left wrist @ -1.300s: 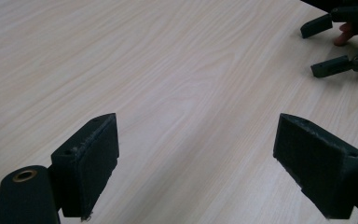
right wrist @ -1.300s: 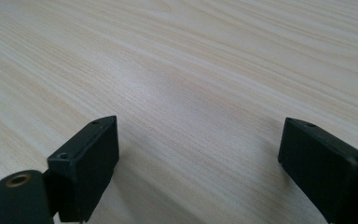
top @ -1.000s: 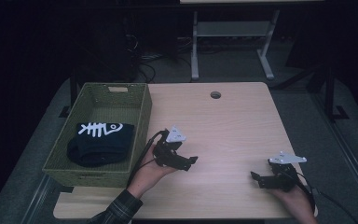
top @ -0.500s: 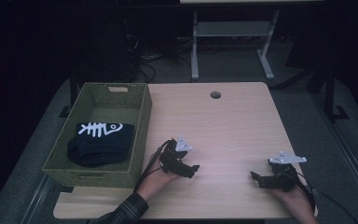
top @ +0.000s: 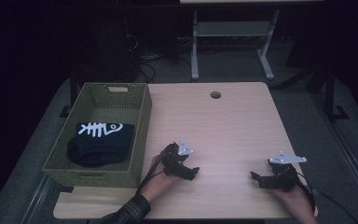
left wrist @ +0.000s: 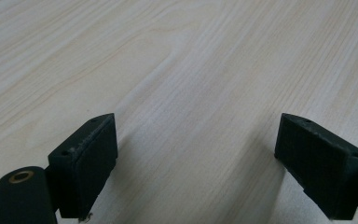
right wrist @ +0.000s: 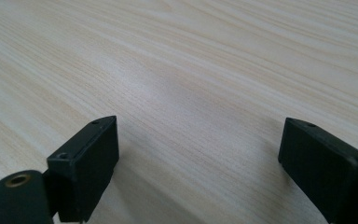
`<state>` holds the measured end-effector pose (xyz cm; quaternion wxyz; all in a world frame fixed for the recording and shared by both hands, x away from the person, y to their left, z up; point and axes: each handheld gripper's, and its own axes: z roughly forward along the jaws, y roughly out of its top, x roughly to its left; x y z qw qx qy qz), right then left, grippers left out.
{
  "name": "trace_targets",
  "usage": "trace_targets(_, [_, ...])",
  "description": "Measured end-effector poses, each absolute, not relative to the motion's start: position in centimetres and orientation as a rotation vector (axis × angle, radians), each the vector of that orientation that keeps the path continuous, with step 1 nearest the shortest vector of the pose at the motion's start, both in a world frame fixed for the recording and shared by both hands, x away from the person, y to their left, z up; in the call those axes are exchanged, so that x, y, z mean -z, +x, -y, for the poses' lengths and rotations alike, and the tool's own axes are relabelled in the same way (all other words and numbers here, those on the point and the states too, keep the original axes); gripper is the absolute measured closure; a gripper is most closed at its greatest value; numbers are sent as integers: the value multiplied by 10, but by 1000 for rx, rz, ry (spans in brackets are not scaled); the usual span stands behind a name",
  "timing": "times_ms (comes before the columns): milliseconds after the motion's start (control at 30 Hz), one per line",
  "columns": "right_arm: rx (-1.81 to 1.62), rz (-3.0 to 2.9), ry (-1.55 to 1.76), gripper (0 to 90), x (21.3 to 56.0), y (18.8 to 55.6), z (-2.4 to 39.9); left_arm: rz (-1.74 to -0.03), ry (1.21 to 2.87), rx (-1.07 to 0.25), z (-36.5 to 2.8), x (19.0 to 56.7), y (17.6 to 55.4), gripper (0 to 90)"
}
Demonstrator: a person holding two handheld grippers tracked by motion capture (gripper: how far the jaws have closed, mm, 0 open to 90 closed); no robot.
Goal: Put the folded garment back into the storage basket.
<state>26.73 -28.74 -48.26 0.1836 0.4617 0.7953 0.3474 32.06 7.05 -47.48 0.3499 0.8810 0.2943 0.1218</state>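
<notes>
My left gripper (top: 192,171) rests low on the light wooden table (top: 223,121), just right of the green woven basket (top: 141,135). In the left gripper view its jaws stand wide apart, and my left gripper (left wrist: 198,158) holds nothing over bare wood. My right gripper (top: 256,178) lies near the table's front right corner, pointing left. Its jaws are also spread wide in the right gripper view, with nothing in my right gripper (right wrist: 200,163). A folded dark garment with a white fishbone print (top: 100,140) lies inside the basket.
A round cable hole (top: 215,94) sits near the table's far edge. Beyond the table stand a grey metal frame (top: 233,42) and cables on the dark floor. The basket takes up the table's left side.
The left gripper has drawn back toward the table's front and sunk lower onto the wood. The right gripper has stayed where it was.
</notes>
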Motion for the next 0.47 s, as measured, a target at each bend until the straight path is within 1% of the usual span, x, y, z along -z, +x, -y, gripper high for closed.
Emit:
trace_targets(100, [-980, -2243, 1302, 117, 483, 267, 287, -750, 2239, -319, -73, 479, 319, 128])
trace_targets(467, [-979, -2243, 1301, 117, 483, 267, 287, -747, 2241, -319, -74, 479, 319, 128])
